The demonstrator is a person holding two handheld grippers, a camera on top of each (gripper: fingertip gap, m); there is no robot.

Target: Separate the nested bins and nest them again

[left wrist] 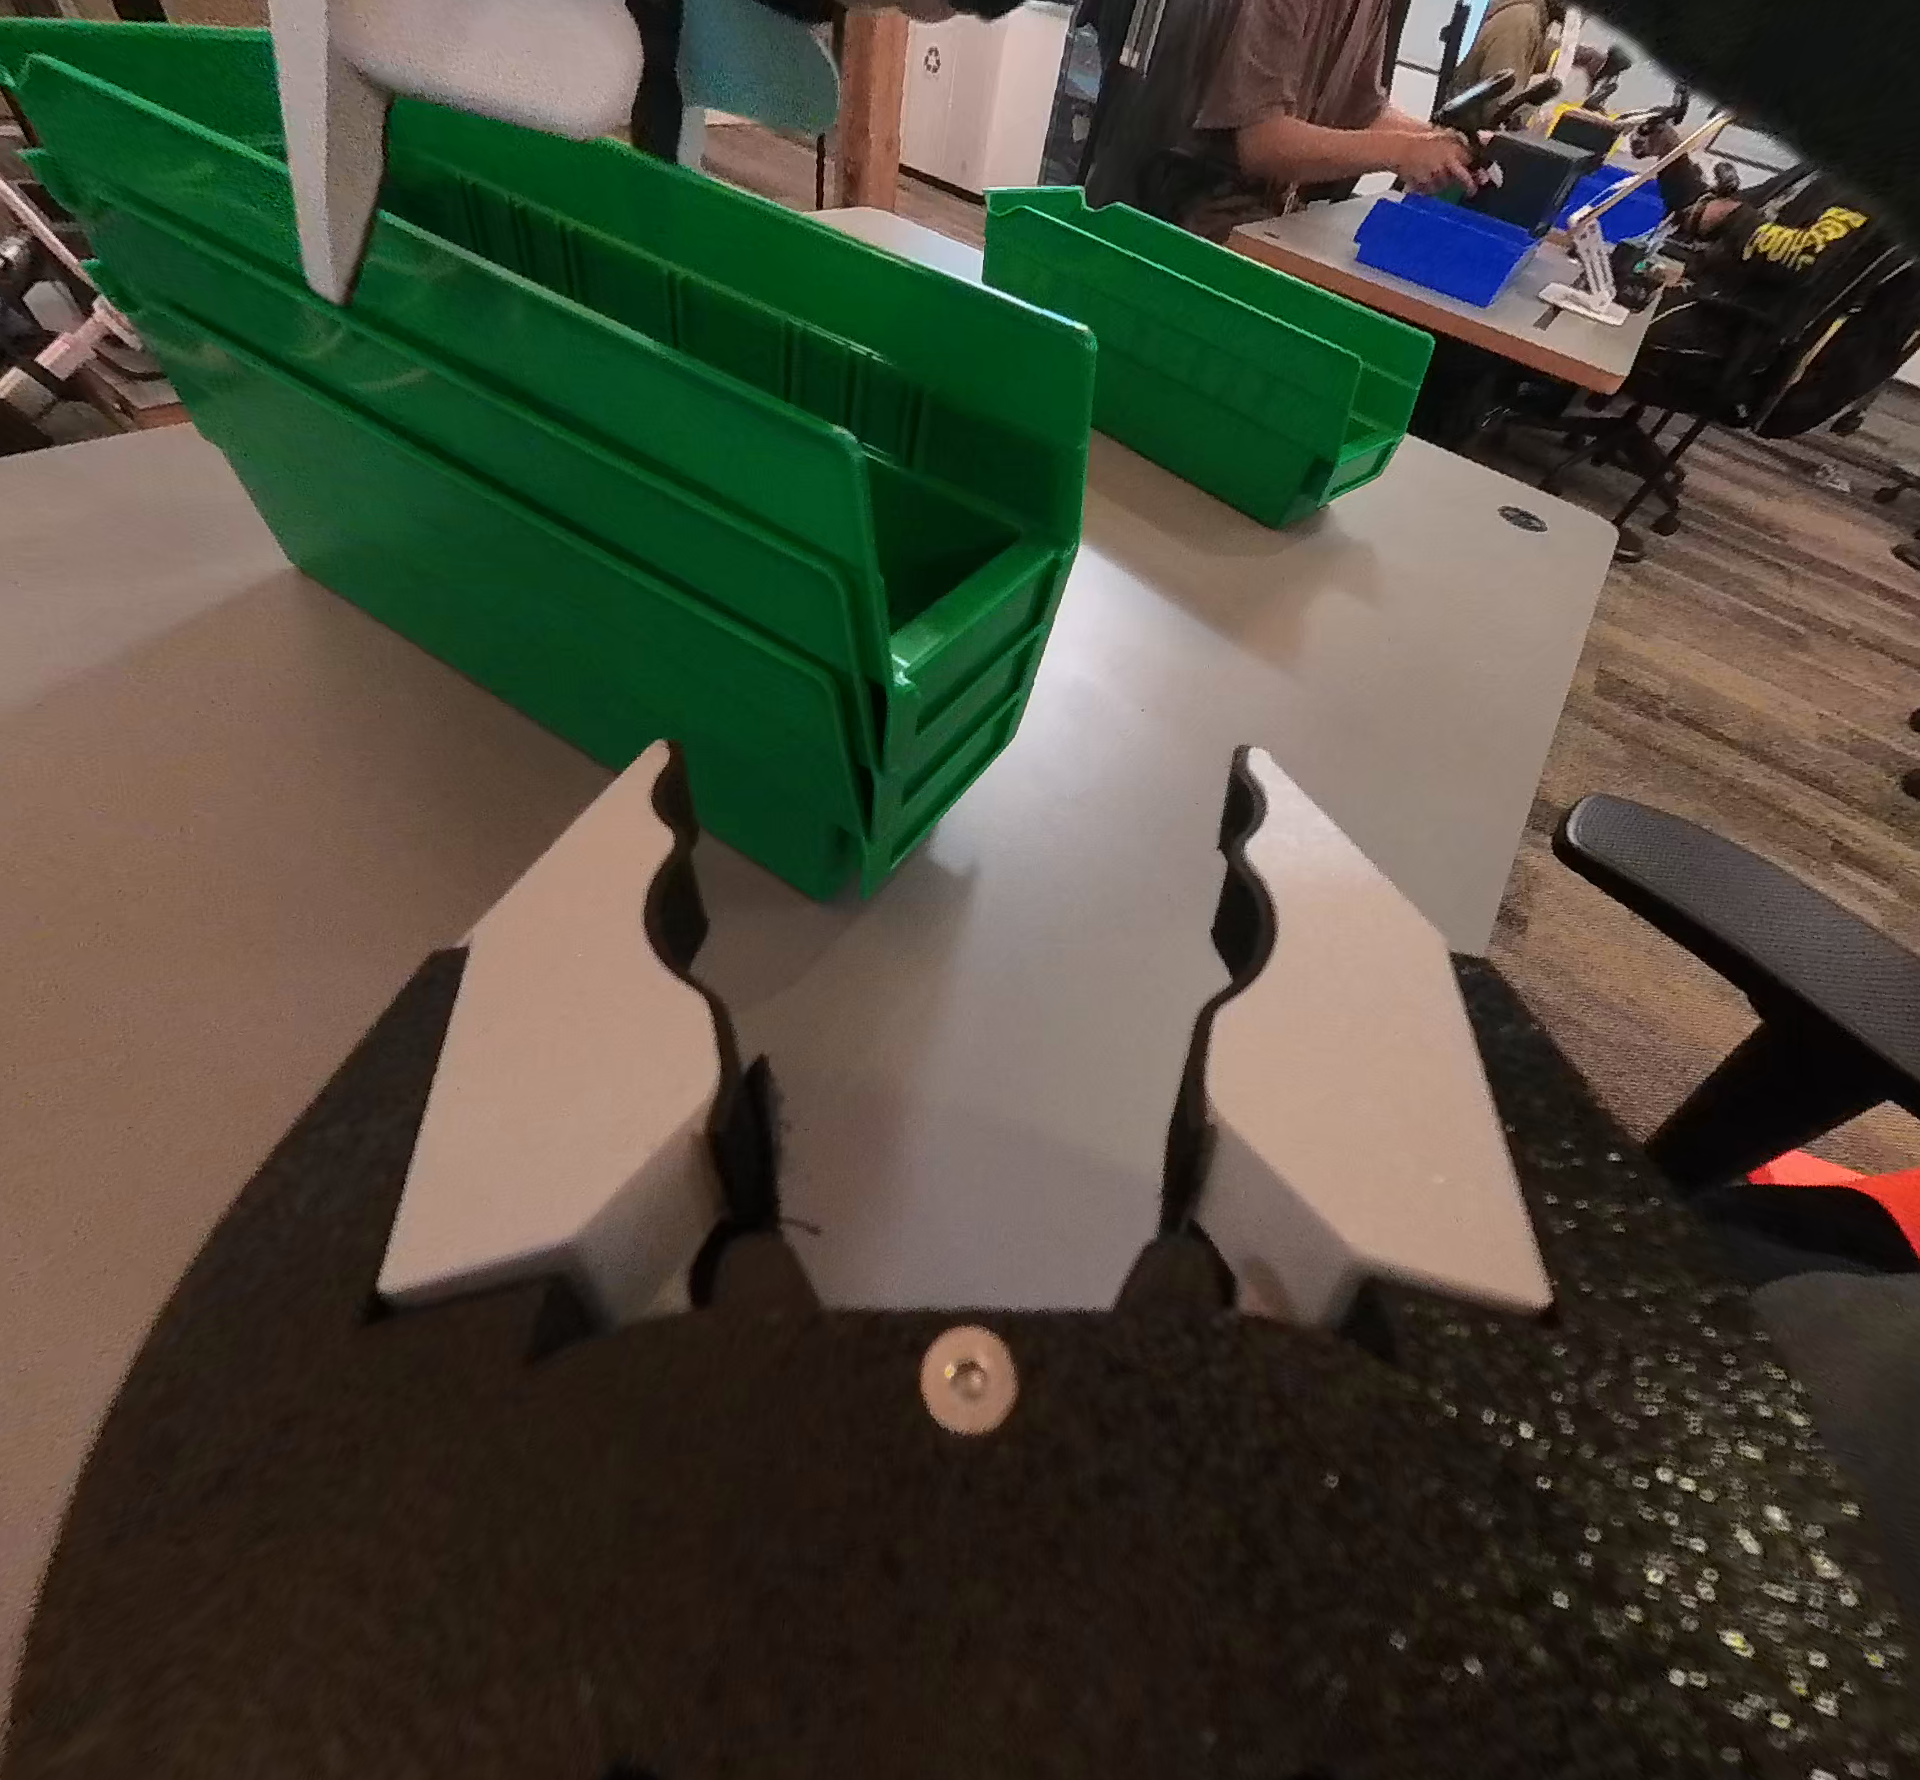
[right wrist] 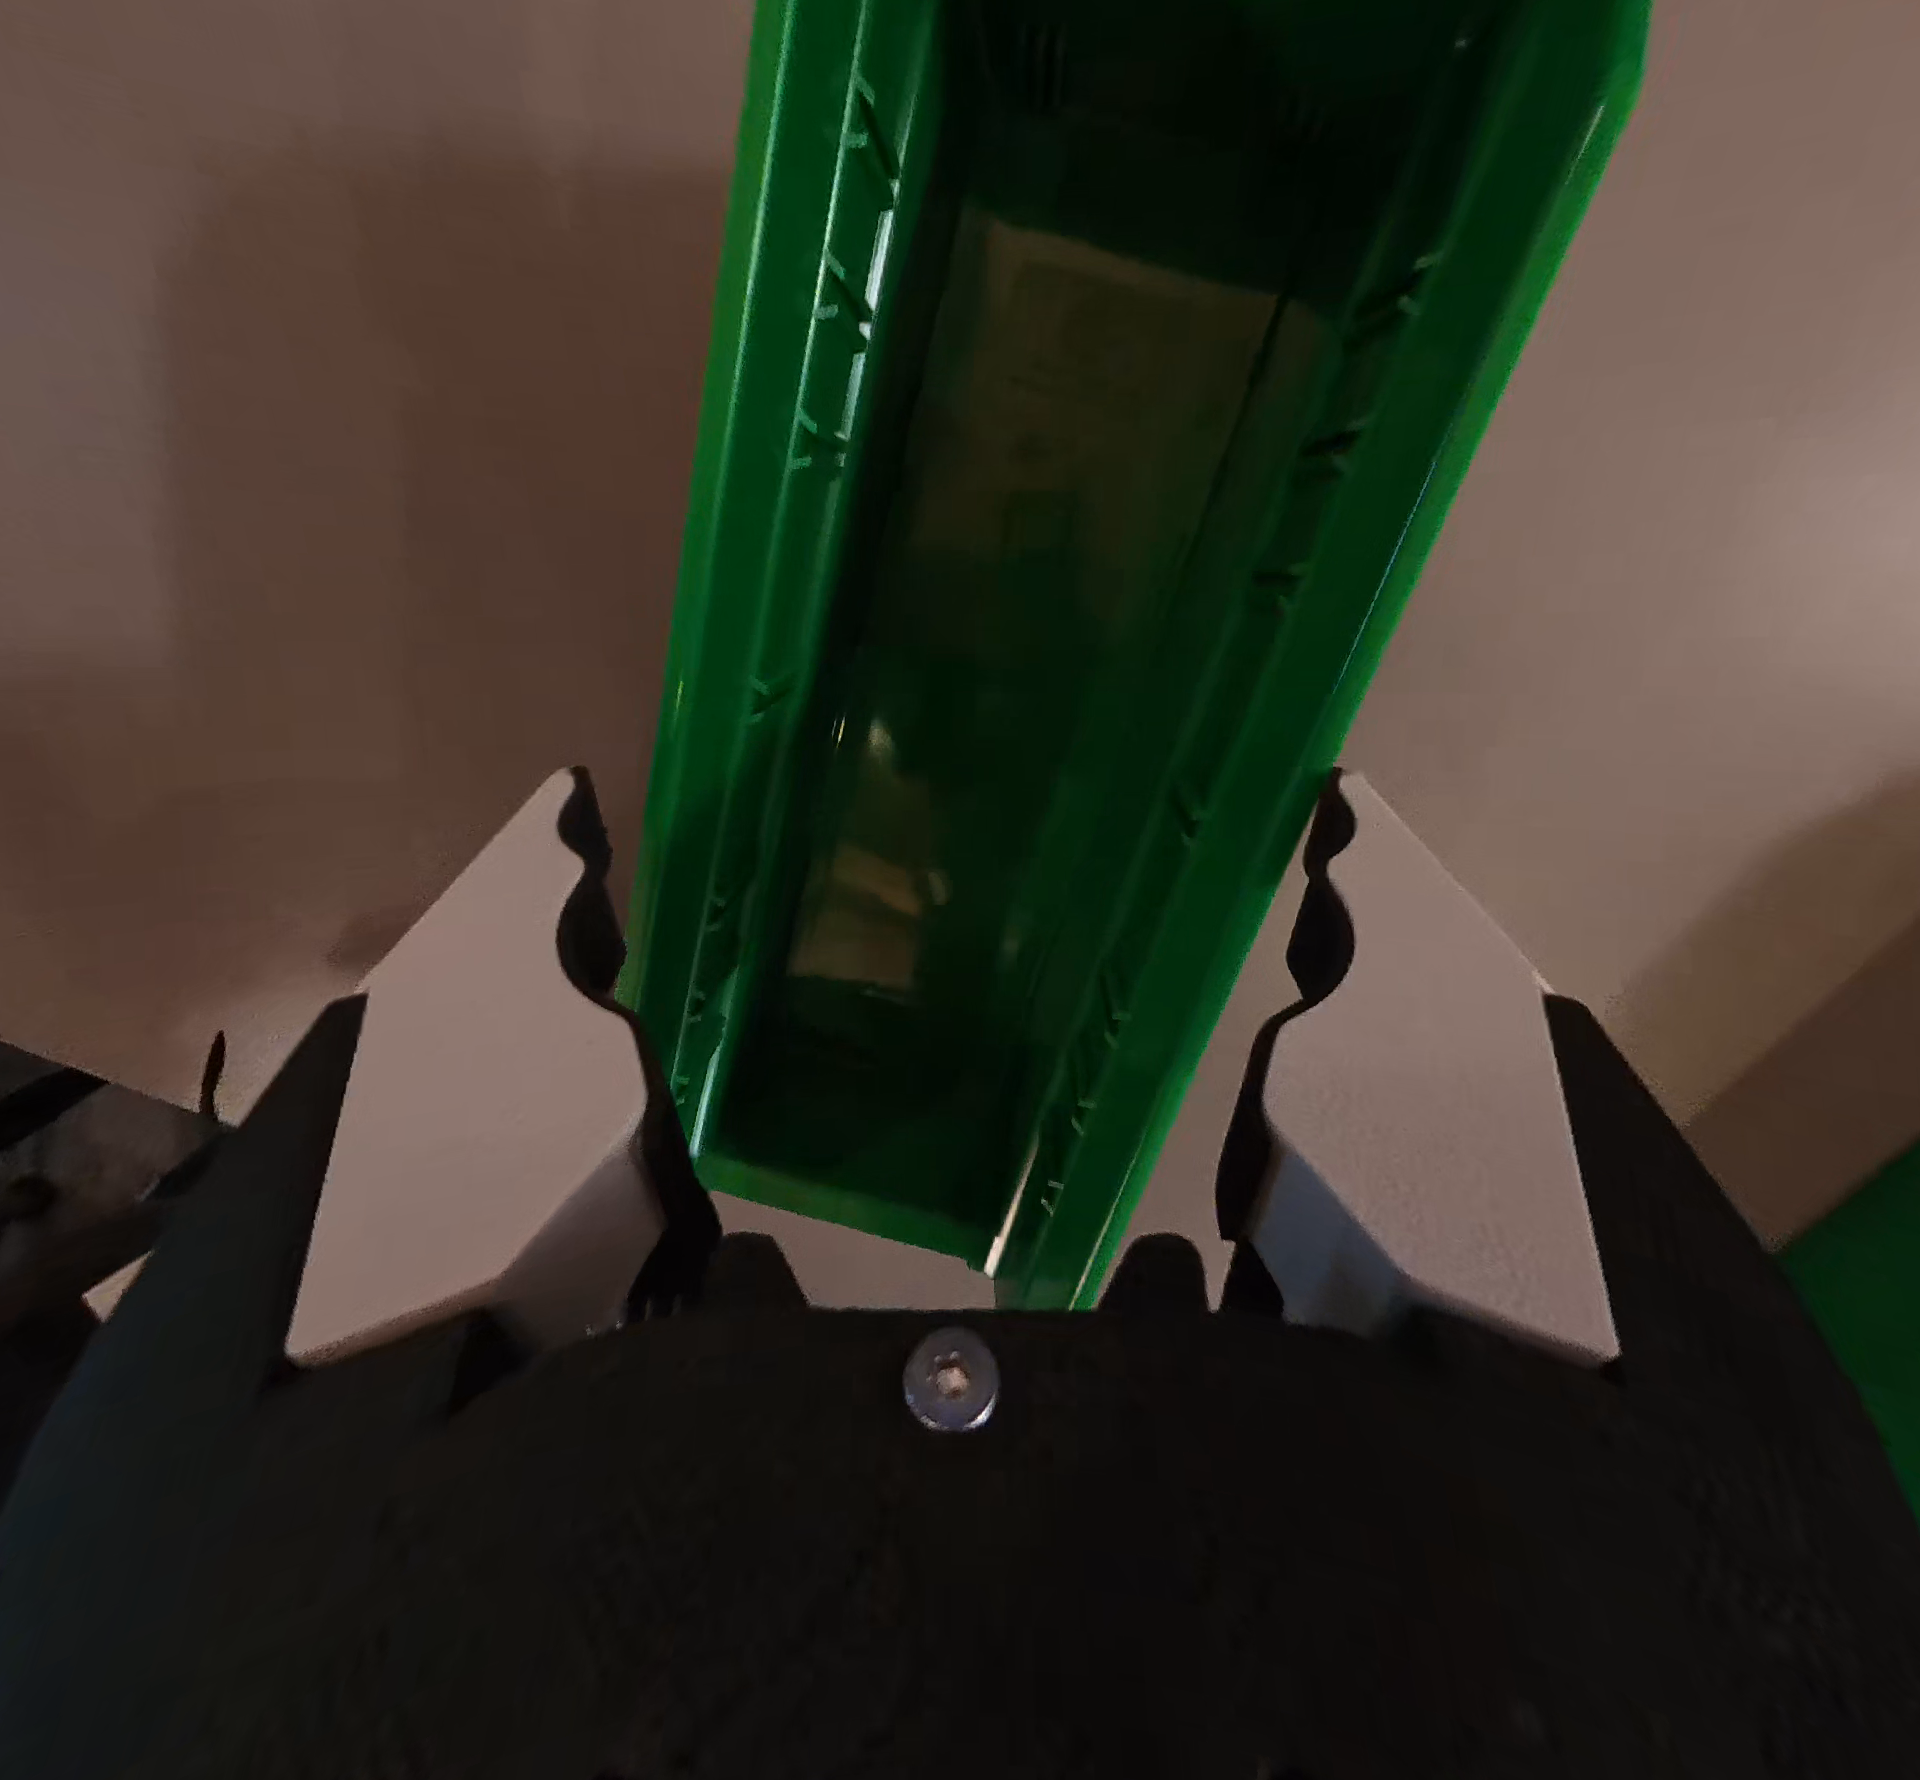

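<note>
1. The nested green bins stood on the grey desk in the upper left and centre of the left wrist view, three or so deep by the stepped ends; a further pair of green bins sat apart at the upper right of that frame.
2. Judged from this, the step in hand was separating: the top bin was being taken hold of at its far end.
3. The right tool was spread wide, looking down the length of the top bin; its left finger lay against the bin's outer wall, the other stood off. It pinched nothing.
4. The left tool was also spread, empty, low in frame just short of the stack's near end.
5. The next move likely called for closing on one wall and lifting straight up while the left tool steadied the lower bins.
</note>
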